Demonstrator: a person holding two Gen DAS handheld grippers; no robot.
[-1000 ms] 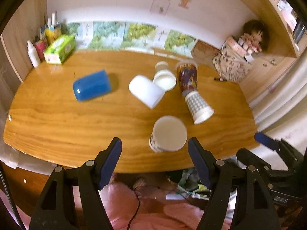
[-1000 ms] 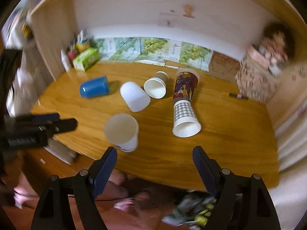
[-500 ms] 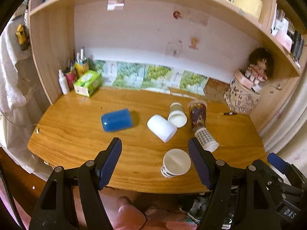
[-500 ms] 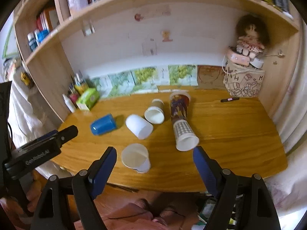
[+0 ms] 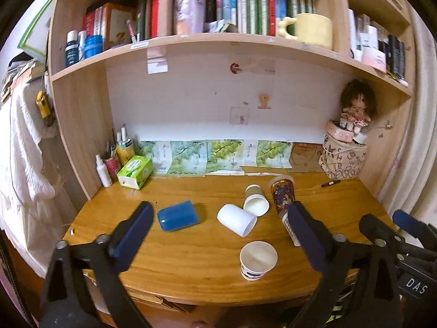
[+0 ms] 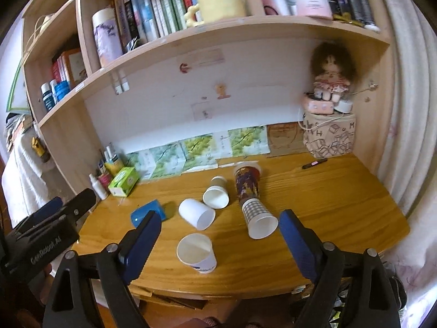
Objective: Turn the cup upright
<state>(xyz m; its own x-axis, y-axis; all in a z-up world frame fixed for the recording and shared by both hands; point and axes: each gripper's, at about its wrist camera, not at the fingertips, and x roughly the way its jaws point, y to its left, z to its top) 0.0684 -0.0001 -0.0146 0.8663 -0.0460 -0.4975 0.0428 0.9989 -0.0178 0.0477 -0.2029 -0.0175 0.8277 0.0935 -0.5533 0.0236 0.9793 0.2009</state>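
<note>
Left gripper [image 5: 218, 229]: jaws spread wide, holding nothing, above the desk's front edge.
Blue cup [image 5: 178, 216]: lies on its side, left part of the desk [image 5: 191, 278].
White cup [image 5: 237, 219]: on its side, touching the brown paper cup [image 5: 256, 200].
Paper cup [image 5: 258, 260]: stands upright near the front edge.
Tall printed cup [image 6: 247, 182]: lying down, its narrow end inside the checkered cup [image 6: 257, 220].
Right gripper [image 6: 220, 231]: jaws spread wide, empty.

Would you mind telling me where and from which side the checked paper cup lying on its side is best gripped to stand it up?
Grip the checked paper cup across its side wall near the middle, coming from above with one finger on each flank. It lies with its open mouth toward the desk's near edge and its base against the tall printed cup, so the flanks are free. The right gripper, open, looks nearest.
</note>
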